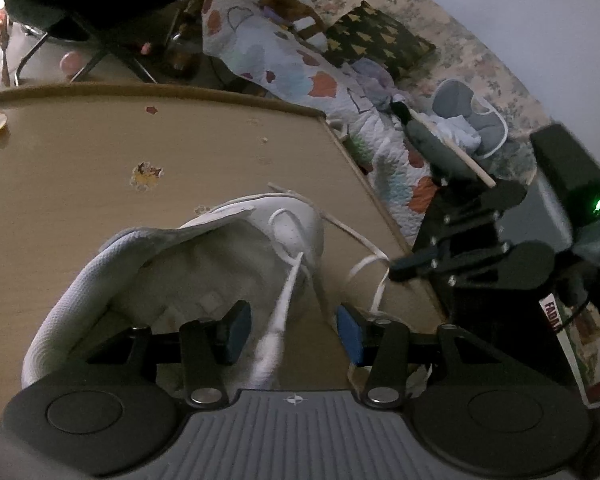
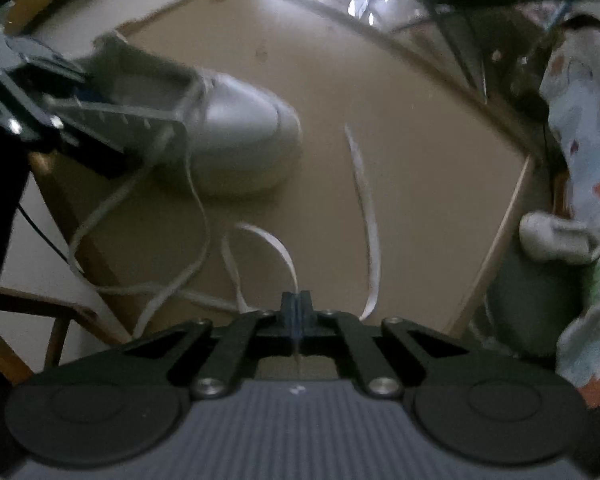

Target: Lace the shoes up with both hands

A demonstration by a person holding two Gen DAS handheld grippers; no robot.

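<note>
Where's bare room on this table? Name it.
Free: the far table stretch beyond the shoe, up to the rim. Crowded: the near corner, where shoelace loops lie between the shoe and the right gripper.

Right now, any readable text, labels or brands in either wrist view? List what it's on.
"FADM": white letters on a red strip on the dark stand under the right gripper, left wrist view; it runs on past that but is cut off.
Shoe: no brand or print shows.
Right wrist view: too blurred, nothing readable.
</note>
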